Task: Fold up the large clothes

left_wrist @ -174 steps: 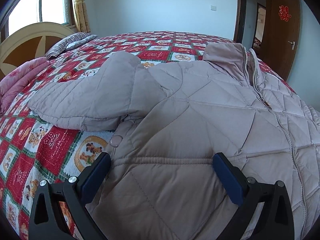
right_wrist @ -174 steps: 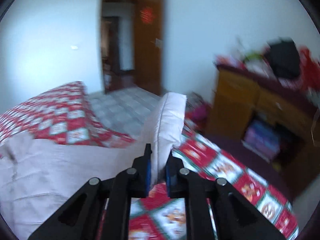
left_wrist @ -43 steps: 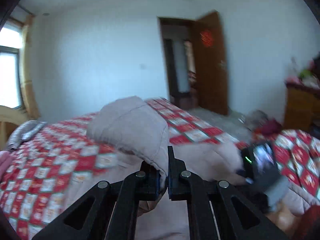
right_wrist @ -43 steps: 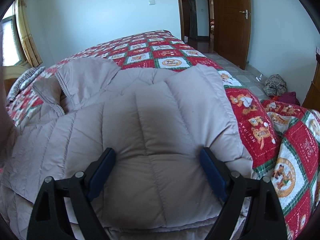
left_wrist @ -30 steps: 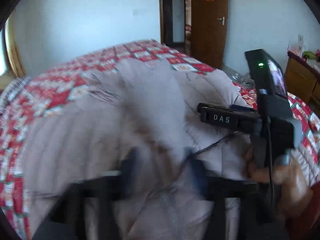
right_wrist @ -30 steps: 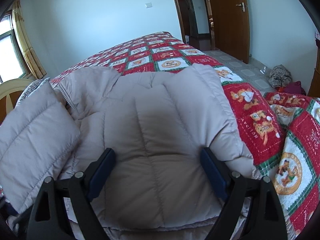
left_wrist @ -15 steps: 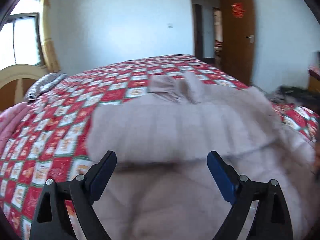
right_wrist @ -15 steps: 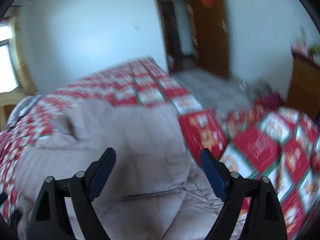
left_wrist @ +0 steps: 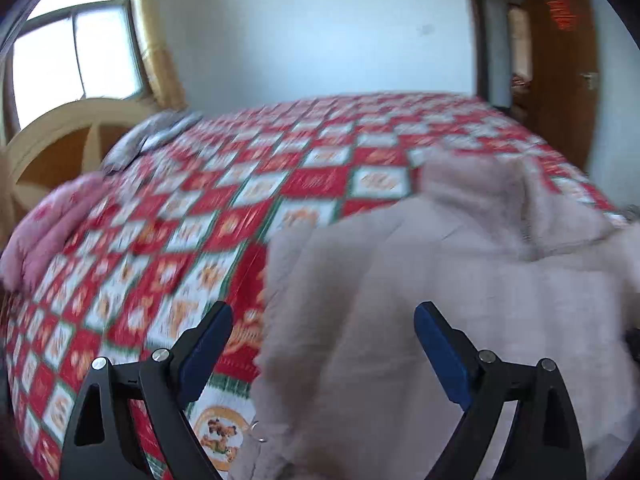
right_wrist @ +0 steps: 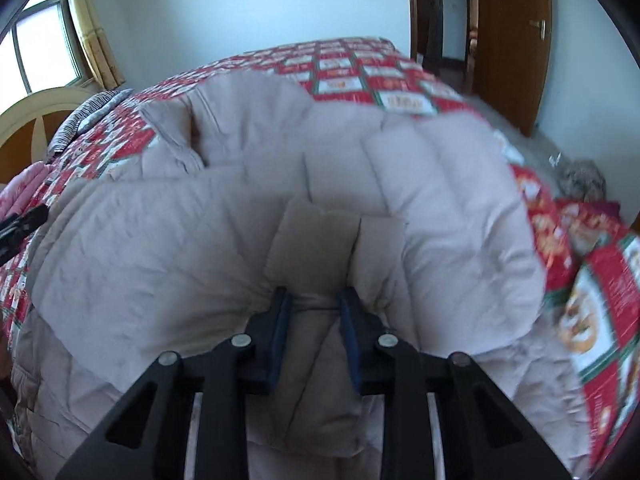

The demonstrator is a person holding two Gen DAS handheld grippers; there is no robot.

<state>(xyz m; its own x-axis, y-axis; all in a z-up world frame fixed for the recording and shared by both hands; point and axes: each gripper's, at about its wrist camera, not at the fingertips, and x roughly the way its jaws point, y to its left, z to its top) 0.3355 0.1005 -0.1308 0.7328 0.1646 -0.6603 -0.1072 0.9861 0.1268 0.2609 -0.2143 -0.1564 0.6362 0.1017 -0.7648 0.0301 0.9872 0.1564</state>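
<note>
Jacket [right_wrist: 248,208] lies on the bed [left_wrist: 208,216], both sleeves folded in. Right gripper [right_wrist: 314,308], spread 0.5 s ago, now pinches a fabric fold; left gripper [left_wrist: 322,344], which dropped its sleeve, hangs spread above the jacket's left edge. Next probably comes folding the body.

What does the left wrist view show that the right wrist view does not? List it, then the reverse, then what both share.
Only the left wrist view: the left gripper, jaws wide open over the jacket's left edge, gripping nothing, and a wide bare stretch of quilt.

Only the right wrist view: the right gripper, jaws closed on a fold of the jacket, and the floor by the door.

Both: the beige padded jacket on the red patterned quilt, the headboard, the window and the wooden door.
</note>
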